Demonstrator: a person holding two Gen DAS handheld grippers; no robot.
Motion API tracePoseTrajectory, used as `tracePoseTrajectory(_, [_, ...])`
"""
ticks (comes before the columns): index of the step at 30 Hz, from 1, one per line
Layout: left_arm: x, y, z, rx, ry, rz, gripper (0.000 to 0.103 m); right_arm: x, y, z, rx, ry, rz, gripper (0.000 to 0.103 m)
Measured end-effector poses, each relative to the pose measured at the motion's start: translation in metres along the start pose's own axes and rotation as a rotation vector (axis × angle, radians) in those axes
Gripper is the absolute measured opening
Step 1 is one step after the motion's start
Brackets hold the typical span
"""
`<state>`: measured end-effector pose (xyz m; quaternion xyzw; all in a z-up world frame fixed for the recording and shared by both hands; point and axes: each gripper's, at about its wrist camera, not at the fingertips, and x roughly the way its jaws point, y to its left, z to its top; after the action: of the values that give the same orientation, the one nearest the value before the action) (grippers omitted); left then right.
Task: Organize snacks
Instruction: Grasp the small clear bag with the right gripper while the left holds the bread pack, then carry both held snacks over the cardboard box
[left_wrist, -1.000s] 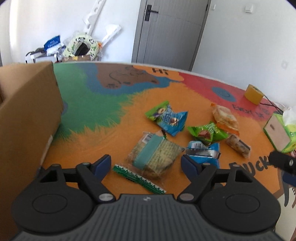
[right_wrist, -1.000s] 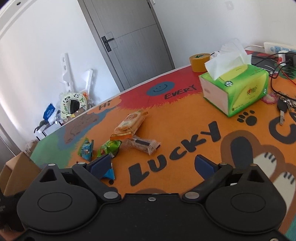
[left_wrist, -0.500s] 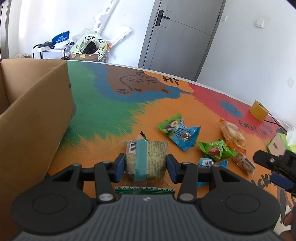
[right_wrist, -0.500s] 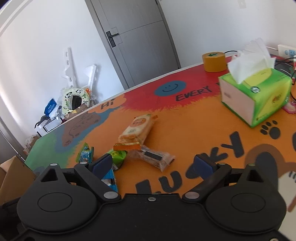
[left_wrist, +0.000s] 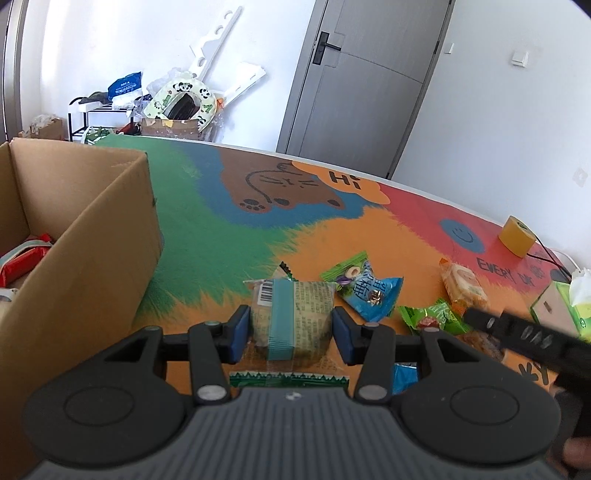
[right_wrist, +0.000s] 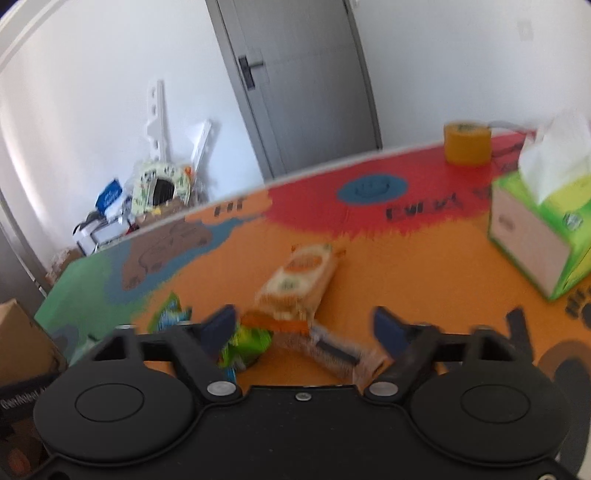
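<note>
- Snacks loose on your worktop (left_wrist: 229, 236), counted from the left wrist view: one blue-and-green packet (left_wrist: 364, 288), one orange biscuit pack (left_wrist: 463, 286), one green wrapper (left_wrist: 430, 315), one brown bar partly hidden behind your right gripper's arm
- Your left gripper (left_wrist: 291, 332) has its jaws clamped on one clear-wrapped cake with a teal band (left_wrist: 291, 314), held above the worktop beside the one cardboard box (left_wrist: 85, 266)
- That box has red packets inside, count unclear
- Your right gripper (right_wrist: 304, 326) has just been closing its jaws; they stand apart around the brown bar (right_wrist: 332, 354), pads not yet pressing, picture blurred
- One tape roll (right_wrist: 467, 142) and one tissue box (right_wrist: 543, 236) sit well apart from the snacks
</note>
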<state>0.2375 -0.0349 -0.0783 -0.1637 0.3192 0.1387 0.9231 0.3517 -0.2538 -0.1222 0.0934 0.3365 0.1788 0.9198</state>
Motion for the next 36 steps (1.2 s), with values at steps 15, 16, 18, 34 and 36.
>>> tracePoseTrajectory(15, [-0.028,-0.009,-0.012,0.017,-0.035,-0.035,0.046,-0.052,-0.016,-0.041,0.045,-0.007,0.041,0.019])
tracePoseTrajectory(16, [-0.031,-0.01,-0.013,0.018,-0.039,-0.042,0.046,-0.056,-0.016,-0.041,0.042,-0.013,0.041,0.019])
tracePoseTrajectory(18, [-0.037,-0.012,-0.014,0.019,-0.043,-0.058,0.046,-0.061,-0.014,-0.042,0.034,-0.024,0.038,0.019])
tracePoseTrajectory(34, [-0.097,0.012,-0.004,0.011,-0.165,-0.1,0.046,-0.113,0.041,-0.039,-0.033,-0.137,0.097,0.019])
tracePoseTrajectory(36, [-0.105,0.016,-0.002,0.008,-0.18,-0.1,0.046,-0.118,0.048,-0.038,-0.038,-0.149,0.105,0.019])
